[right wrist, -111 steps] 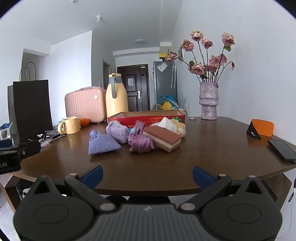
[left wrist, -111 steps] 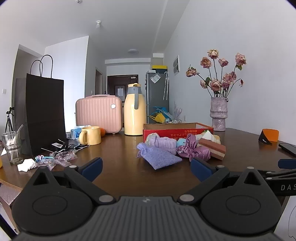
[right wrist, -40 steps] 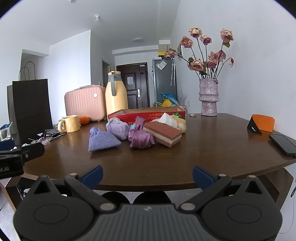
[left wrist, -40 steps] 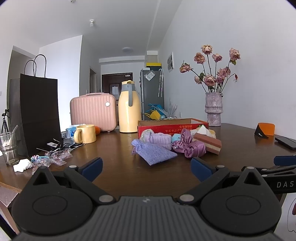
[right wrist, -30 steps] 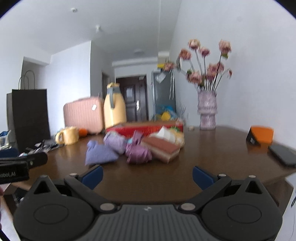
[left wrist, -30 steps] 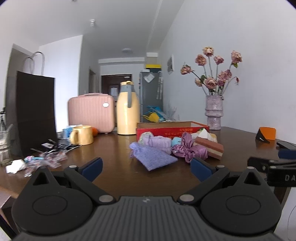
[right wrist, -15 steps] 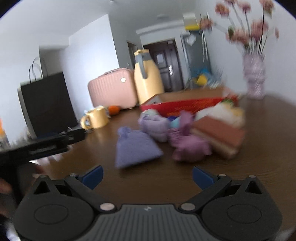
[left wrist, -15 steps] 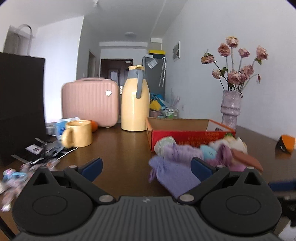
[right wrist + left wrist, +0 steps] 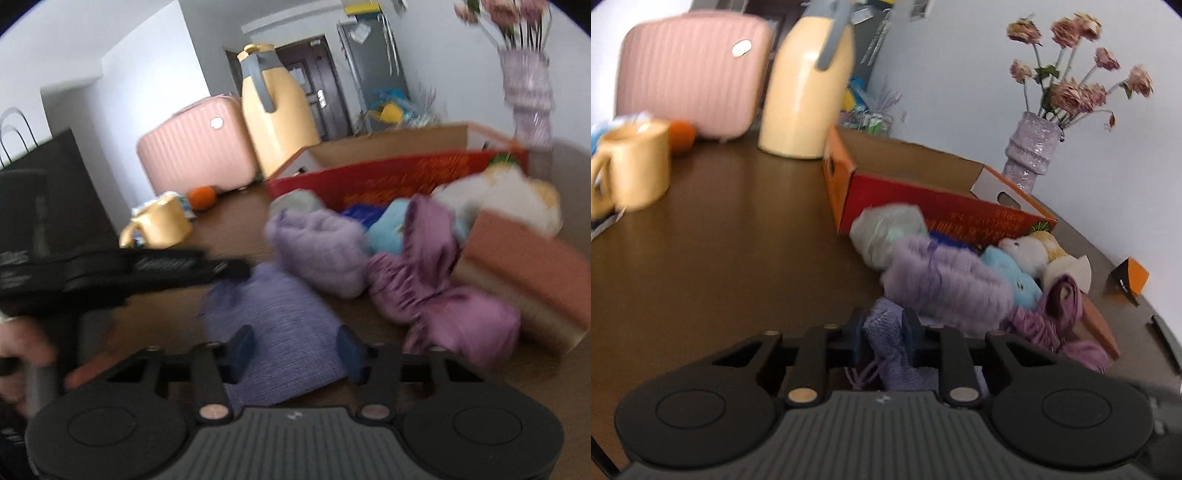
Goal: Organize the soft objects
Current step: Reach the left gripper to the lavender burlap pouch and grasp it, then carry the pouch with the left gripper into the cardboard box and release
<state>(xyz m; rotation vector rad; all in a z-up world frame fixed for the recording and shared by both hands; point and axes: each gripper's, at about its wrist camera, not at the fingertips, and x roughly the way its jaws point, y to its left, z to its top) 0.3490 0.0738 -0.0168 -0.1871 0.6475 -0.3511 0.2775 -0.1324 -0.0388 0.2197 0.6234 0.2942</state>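
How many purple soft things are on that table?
3: a woven lavender pouch in front, a fluffy lilac bundle behind it, a shiny mauve bundle to its right. Others may be hidden underneath.

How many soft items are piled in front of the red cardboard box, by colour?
Purple: 3, lavender knit pouch, fluffy lilac pouch, shiny mauve satin pouch
Blue: 2, light blue plush, dark blue item
Pale green: 1, pale green bundle
White-yellow: 1, plush toy
Brown-cream: 1, sponge block
Total: 8
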